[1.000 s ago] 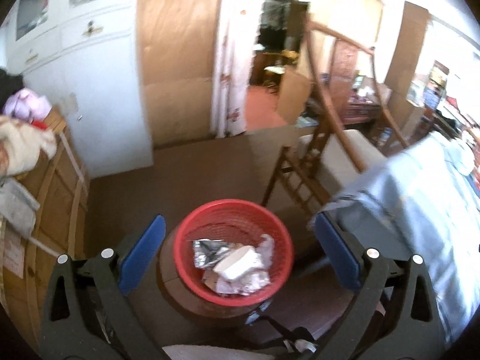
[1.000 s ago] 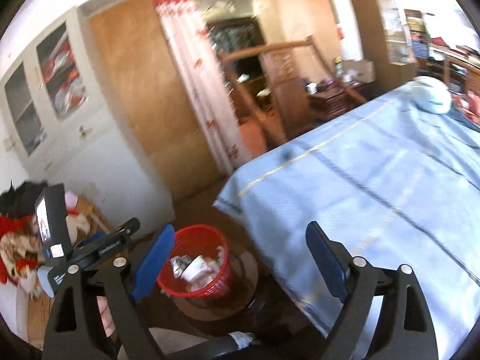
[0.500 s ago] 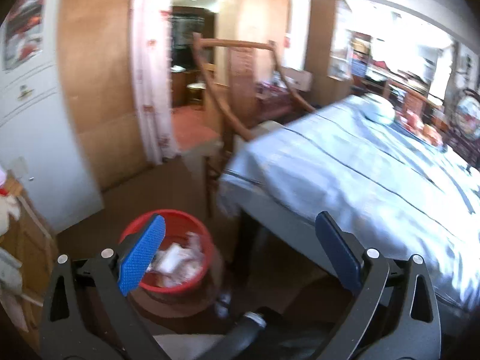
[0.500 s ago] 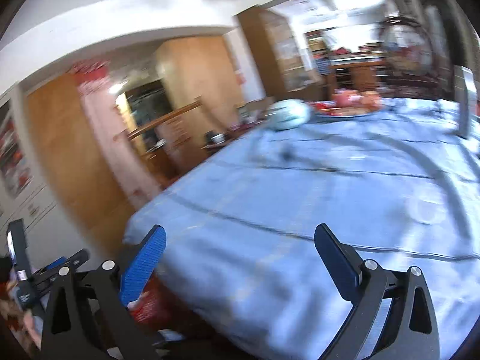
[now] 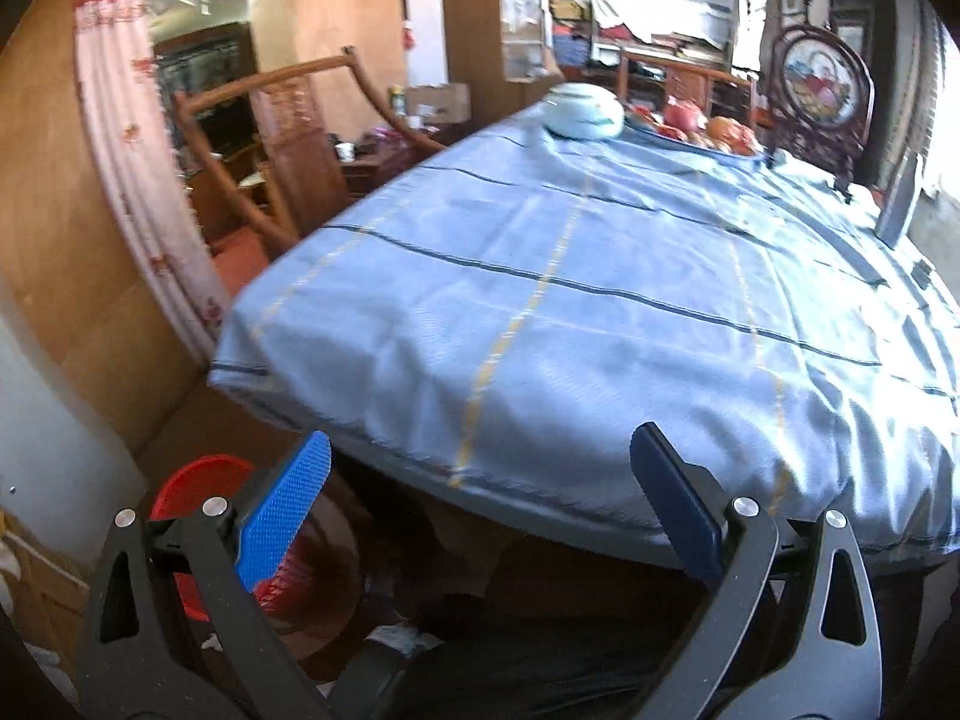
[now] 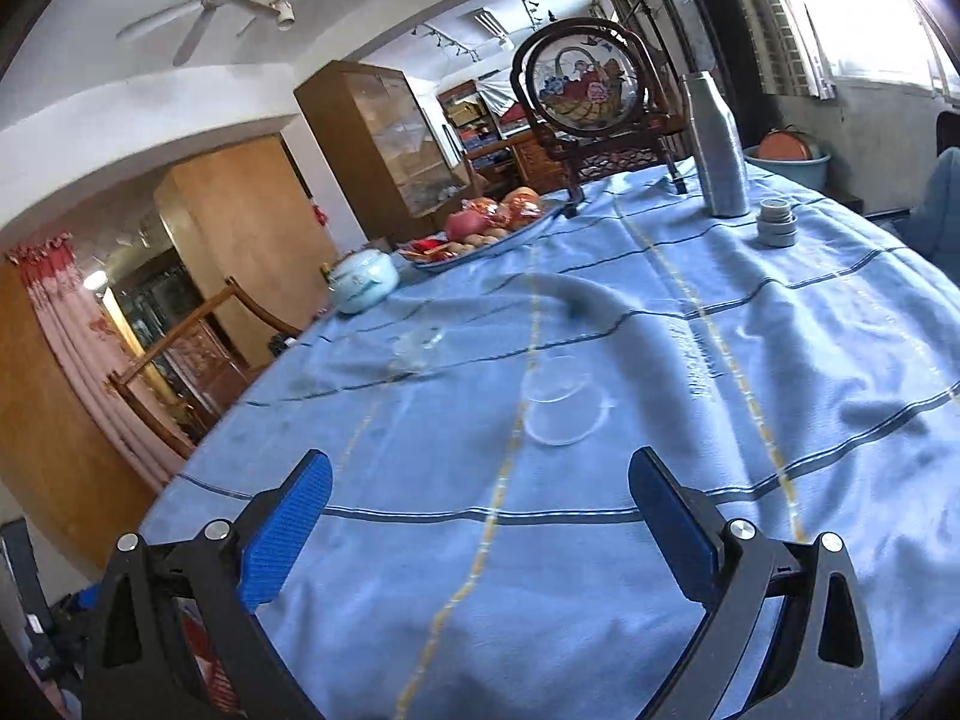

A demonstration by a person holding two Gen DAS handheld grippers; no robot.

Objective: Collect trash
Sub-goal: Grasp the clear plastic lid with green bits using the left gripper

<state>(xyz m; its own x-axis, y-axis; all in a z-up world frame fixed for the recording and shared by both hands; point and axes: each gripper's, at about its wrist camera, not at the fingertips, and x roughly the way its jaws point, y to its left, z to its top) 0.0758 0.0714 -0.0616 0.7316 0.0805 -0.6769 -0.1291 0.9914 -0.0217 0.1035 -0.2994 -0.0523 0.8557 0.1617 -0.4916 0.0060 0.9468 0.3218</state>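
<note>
A red trash basket point(image 5: 198, 474) stands on the floor at the lower left of the left wrist view, half hidden behind my left fingers and the table edge; its contents do not show. My left gripper point(image 5: 480, 435) is open and empty, at the near edge of the blue-clothed table point(image 5: 540, 300). My right gripper point(image 6: 480, 455) is open and empty above the blue cloth point(image 6: 600, 540). Ahead of it on the cloth lie a clear plastic cup or lid point(image 6: 561, 414) and, farther left, a second clear plastic piece point(image 6: 420, 345).
At the table's far end stand a pale lidded pot point(image 6: 363, 285), a fruit tray point(image 6: 486, 228), a silver bottle point(image 6: 717, 150), small stacked cups point(image 6: 777, 222) and a round framed screen point(image 6: 585, 84). A wooden chair point(image 5: 258, 138) stands left of the table.
Both views have swung rightward, away from the red basket and onto the table top. The basket has slid to the left edge of the left view and out of the right view.
</note>
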